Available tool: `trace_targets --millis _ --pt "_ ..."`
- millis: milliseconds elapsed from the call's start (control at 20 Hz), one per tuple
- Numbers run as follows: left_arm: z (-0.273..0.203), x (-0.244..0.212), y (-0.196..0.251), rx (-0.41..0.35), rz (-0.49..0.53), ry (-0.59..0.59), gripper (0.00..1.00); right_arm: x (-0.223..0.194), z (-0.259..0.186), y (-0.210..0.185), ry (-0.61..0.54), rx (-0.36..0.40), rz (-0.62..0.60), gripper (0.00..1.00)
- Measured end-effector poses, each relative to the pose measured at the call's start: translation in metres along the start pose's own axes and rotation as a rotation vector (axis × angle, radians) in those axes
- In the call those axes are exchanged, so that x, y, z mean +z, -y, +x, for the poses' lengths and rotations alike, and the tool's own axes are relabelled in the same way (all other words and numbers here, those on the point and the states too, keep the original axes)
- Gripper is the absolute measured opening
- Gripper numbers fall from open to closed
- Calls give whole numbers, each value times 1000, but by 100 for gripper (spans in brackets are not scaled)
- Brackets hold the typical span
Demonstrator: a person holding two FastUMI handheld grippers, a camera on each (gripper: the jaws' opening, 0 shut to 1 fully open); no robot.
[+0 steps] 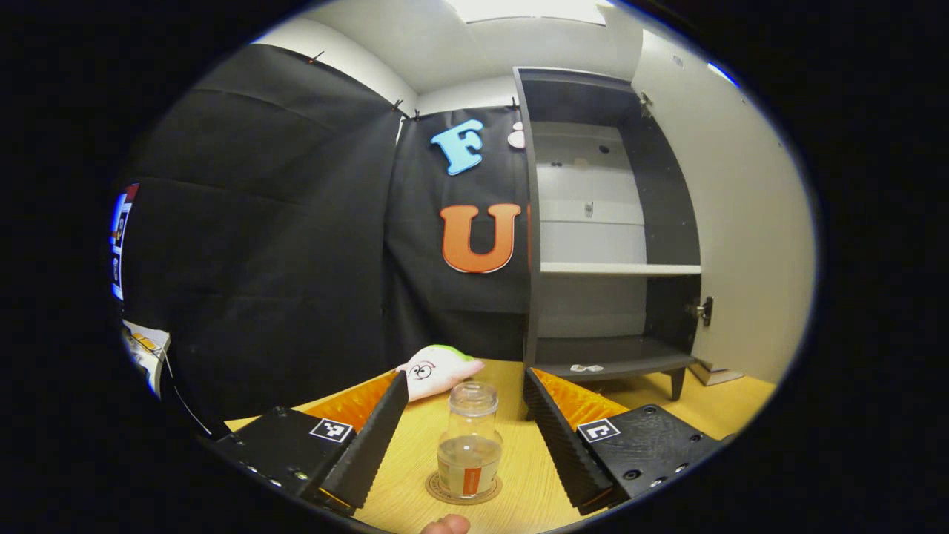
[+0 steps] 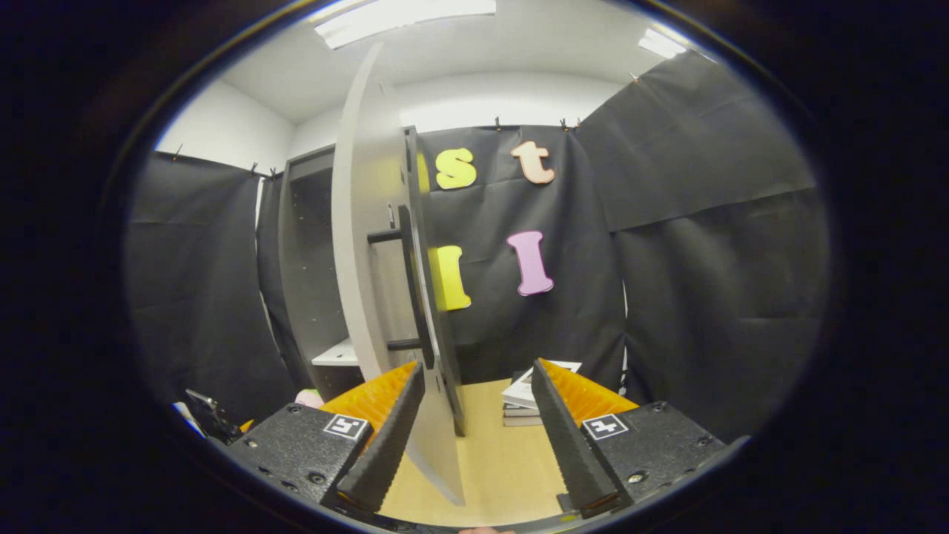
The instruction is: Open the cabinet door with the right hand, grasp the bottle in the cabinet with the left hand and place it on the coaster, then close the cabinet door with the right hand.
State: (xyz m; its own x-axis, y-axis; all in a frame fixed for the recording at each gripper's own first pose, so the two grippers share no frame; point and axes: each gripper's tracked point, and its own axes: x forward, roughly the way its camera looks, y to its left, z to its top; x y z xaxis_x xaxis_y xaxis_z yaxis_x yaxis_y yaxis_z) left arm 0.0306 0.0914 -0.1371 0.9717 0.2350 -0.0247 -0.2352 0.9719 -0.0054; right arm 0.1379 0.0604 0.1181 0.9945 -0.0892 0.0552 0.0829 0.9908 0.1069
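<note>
A: The cabinet (image 1: 593, 222) is empty and its door (image 2: 371, 245) hangs wide open. Why?

B: So the bottle (image 1: 469, 441) could come out. It stands on the coaster (image 1: 437, 491) on the table (image 1: 519, 475).

A: And the grippers?

B: The left gripper (image 1: 465, 437) is wide open around the bottle, not squeezing it. The right gripper (image 2: 474, 430) is open too, by the door's edge. The coaster is mostly hidden.

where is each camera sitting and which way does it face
Left gripper view: rides the left gripper, facing the clear plastic bottle on the round coaster and the open grey cabinet; a fingertip shows.
Right gripper view: rides the right gripper, facing the white cabinet door edge-on and its black bar handle.
Shared: cabinet, door, wooden table.
</note>
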Motion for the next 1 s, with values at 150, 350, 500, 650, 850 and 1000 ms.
trace_targets --millis 150,350,500,650,850,1000 --pt "-11 33 3 -22 21 2 94 2 9 18 15 -8 14 90" --pt "-27 63 28 -74 5 -45 95 1 36 33 26 -2 37 90" --pt "-31 84 46 -121 47 -25 95 12 49 31 52 59 106 90" --pt "-37 93 64 -161 39 -28 95 24 50 32 82 86 115 90" --pt "-43 105 85 -192 24 0 95 46 62 16 105 163 62 91" --pt "-50 104 98 -217 15 -14 95 52 58 1 105 208 1 97"
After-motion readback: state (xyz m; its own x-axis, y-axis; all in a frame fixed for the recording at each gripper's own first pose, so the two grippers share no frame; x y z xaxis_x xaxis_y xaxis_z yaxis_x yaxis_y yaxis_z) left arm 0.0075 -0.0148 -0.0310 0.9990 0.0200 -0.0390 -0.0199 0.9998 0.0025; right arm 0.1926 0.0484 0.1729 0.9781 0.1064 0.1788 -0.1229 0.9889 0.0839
